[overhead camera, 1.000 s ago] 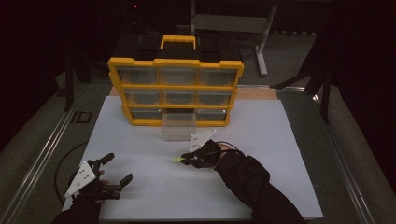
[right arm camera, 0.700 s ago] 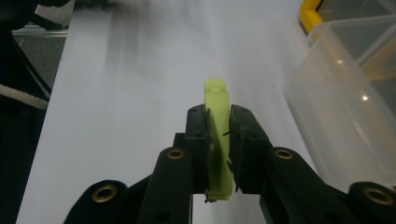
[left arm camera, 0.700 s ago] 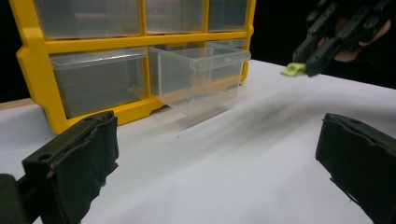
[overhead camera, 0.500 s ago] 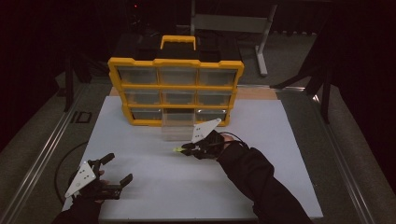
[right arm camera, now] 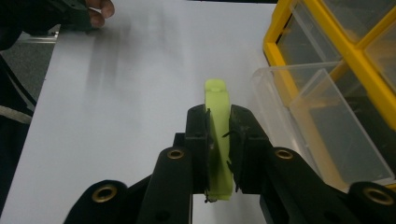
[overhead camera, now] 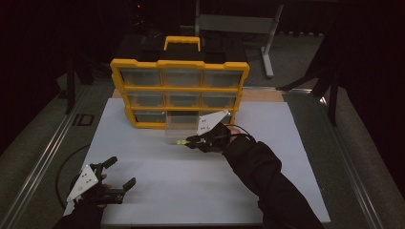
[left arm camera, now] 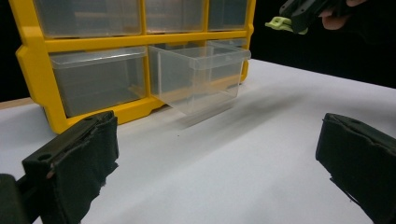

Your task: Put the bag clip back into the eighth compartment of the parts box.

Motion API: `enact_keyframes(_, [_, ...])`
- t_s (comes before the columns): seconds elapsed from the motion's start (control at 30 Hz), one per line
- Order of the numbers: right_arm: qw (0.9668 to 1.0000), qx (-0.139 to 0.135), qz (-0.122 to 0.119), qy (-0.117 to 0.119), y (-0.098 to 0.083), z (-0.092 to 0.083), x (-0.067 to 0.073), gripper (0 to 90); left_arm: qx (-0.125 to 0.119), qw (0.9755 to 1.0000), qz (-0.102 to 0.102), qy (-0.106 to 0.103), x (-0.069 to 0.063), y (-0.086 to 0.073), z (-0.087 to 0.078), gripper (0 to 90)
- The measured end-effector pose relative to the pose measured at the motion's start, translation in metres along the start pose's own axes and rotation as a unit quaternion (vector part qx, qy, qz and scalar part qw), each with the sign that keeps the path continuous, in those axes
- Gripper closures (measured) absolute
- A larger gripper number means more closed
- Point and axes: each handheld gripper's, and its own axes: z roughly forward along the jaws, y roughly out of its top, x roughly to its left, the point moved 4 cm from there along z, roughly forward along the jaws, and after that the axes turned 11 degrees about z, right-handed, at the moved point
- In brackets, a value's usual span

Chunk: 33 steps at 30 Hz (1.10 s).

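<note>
Right tongs (right arm camera: 218, 140) higher, gripping flat lime-green piece (right arm camera: 217, 135)

Clear glossy plastic drawer (left arm camera: 198, 77) in a yellow plastic organizer (overhead camera: 179, 88) on a matt white tabletop (overhead camera: 191, 176)

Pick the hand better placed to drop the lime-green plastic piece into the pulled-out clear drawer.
Right. The right gripper already clamps the lime-green plastic piece beside the pulled-out clear drawer; the left gripper sits open near the table's front edge.
</note>
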Motion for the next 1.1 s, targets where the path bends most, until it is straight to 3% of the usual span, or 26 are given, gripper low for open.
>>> enact_keyframes(1.1, [0.9997, -0.005, -0.006, -0.022, 0.034, 0.003, -0.043, 78.9, -0.002, 1.0000, -0.001, 0.000, 0.000, 0.000, 0.000, 0.0])
